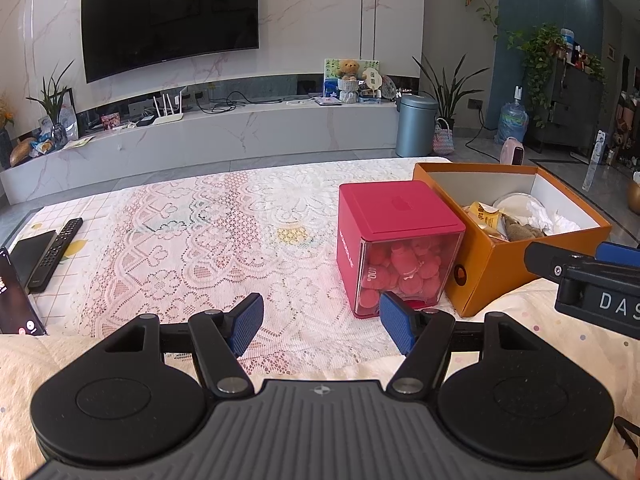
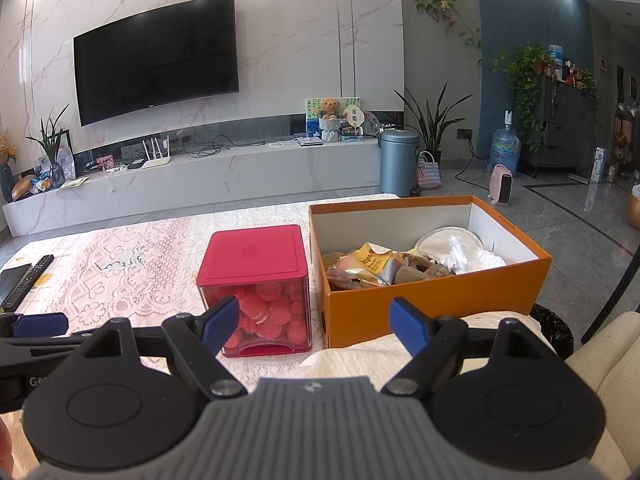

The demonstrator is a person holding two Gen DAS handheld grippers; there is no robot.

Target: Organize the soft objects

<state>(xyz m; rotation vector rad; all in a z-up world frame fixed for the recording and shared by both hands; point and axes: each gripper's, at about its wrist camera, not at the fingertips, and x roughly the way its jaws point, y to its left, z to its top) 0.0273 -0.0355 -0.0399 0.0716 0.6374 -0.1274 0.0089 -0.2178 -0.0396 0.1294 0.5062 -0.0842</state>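
Observation:
An orange cardboard box point(image 2: 440, 292) stands open on the lace-covered table; it also shows in the left wrist view point(image 1: 492, 268). Inside lie a yellow snack packet point(image 2: 368, 266), a brown plush piece point(image 2: 416, 274), white crumpled paper point(image 2: 466, 256) and a white round pad point(image 2: 434, 242). A red cube container point(image 2: 256, 284) of pink round pieces stands left of the box, also in the left wrist view point(image 1: 394, 244). My left gripper point(image 1: 322, 326) is open and empty, short of the cube. My right gripper point(image 2: 314, 326) is open and empty, before the box and cube.
A remote point(image 1: 56, 254) and a phone point(image 1: 16, 300) lie at the table's left edge. A cream cloth point(image 2: 360, 360) lies under my right gripper. A TV wall, a low marble console and a blue bin point(image 2: 398, 162) stand behind the table.

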